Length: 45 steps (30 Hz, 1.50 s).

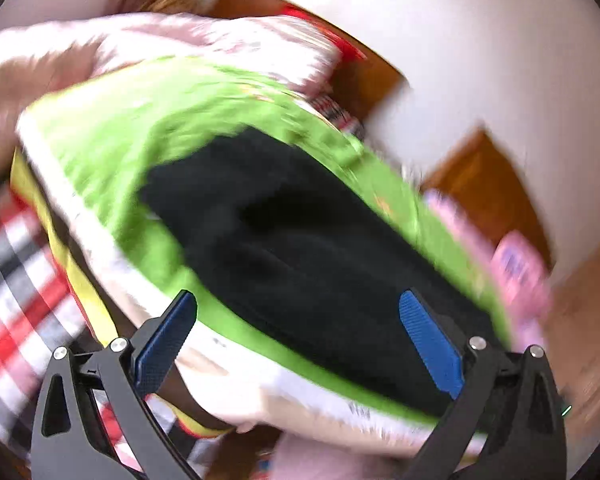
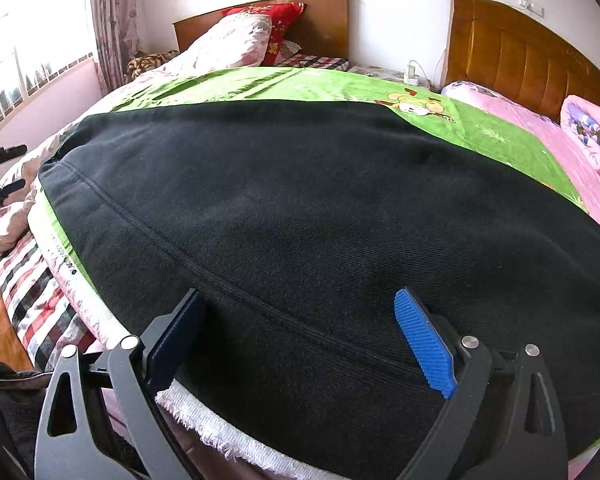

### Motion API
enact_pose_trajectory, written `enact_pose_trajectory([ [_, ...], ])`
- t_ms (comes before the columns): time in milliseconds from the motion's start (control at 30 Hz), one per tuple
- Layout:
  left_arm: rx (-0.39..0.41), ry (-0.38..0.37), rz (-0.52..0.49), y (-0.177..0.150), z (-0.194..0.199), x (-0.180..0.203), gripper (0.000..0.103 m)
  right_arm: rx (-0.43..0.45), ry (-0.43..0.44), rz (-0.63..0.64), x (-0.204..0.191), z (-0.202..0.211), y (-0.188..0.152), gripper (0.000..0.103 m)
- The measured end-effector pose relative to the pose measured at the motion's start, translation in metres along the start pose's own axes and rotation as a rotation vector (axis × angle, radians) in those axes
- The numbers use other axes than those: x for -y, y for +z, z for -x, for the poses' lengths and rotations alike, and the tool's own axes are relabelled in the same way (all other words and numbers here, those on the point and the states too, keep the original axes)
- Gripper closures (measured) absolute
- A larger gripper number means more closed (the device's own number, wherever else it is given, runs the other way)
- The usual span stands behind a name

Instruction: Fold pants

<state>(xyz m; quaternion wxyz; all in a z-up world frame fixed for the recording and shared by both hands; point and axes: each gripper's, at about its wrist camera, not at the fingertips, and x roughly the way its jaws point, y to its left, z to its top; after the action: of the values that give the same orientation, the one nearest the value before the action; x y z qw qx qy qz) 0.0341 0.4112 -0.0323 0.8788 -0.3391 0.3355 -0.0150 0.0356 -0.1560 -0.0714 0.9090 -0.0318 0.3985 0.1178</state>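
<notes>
The black pants (image 2: 300,208) lie spread flat on a green blanket (image 2: 260,84) on the bed, filling most of the right wrist view. A stitched seam runs diagonally across them. My right gripper (image 2: 300,344) is open, low over the near edge of the pants, its blue pads (image 2: 424,344) wide apart and empty. In the blurred, tilted left wrist view the pants (image 1: 300,248) show as a dark shape on the green blanket (image 1: 132,120). My left gripper (image 1: 300,348) is open and empty, held a little back from the pants' near edge.
A white fringed blanket edge (image 2: 204,424) and a checked sheet (image 2: 32,300) lie at the near left. Pillows (image 2: 240,40) and a wooden headboard (image 2: 324,20) stand at the far end. A second bed with pink bedding (image 2: 560,148) is on the right. A window (image 2: 28,52) is at left.
</notes>
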Motion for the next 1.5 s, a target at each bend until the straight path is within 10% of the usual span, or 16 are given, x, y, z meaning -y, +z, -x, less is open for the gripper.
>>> enact_pose_trajectory([
  [167,-0.004,-0.137,0.185,0.025,-0.021,-0.05,0.003,-0.005,-0.002,0.002,-0.001,0.0,0.0,0.011],
  [633,0.021,-0.14,0.255,0.039,-0.062,-0.076,0.019,0.002,-0.03,0.04,-0.01,0.006,0.008,0.011],
  [767,0.018,-0.124,0.233,0.041,-0.064,-0.081,0.071,0.056,-0.002,0.082,-0.024,0.015,0.026,0.011],
  [900,0.063,-0.112,0.186,0.037,-0.047,-0.071,0.088,0.112,0.075,0.115,-0.046,0.016,0.055,0.011],
  [1233,0.216,-0.03,-0.323,0.018,0.004,0.121,0.09,-0.081,0.145,0.182,-0.099,-0.057,0.073,0.011],
  [1500,0.106,-0.102,-0.689,-0.096,-0.039,0.253,0.089,0.159,0.113,-0.16,-0.007,0.014,0.075,0.011],
])
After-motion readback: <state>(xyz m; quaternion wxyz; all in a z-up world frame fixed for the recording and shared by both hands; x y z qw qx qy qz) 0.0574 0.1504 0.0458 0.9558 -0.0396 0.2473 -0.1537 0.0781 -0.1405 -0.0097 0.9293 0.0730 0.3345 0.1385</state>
